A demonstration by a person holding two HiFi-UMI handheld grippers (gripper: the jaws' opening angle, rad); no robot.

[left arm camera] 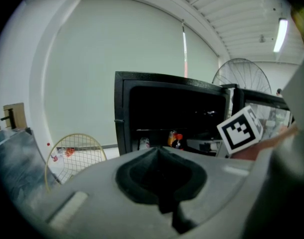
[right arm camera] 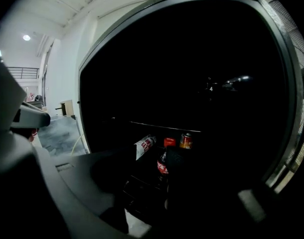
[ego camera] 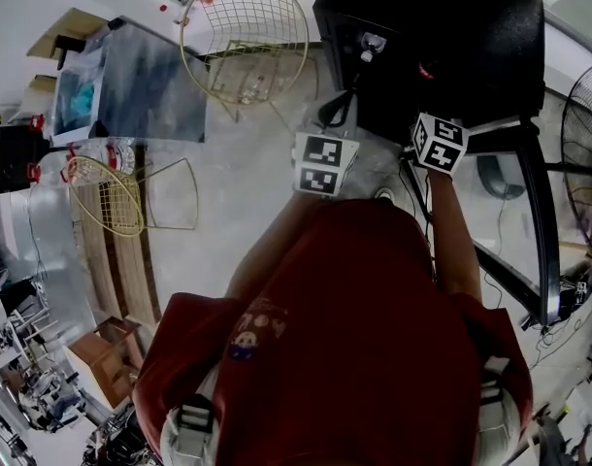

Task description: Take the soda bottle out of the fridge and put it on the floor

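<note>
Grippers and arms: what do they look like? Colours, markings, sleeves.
The left gripper and right gripper have grey moulded plastic jaws with black inner pads. Each carries a white cube with black square markers: left cube, right cube. The person wears a red short-sleeved shirt with pale shoulder straps.

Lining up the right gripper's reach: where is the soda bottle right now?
In the right gripper view, the soda bottle stands inside the open fridge, low centre, between a white-labelled container left and a can right.
</note>
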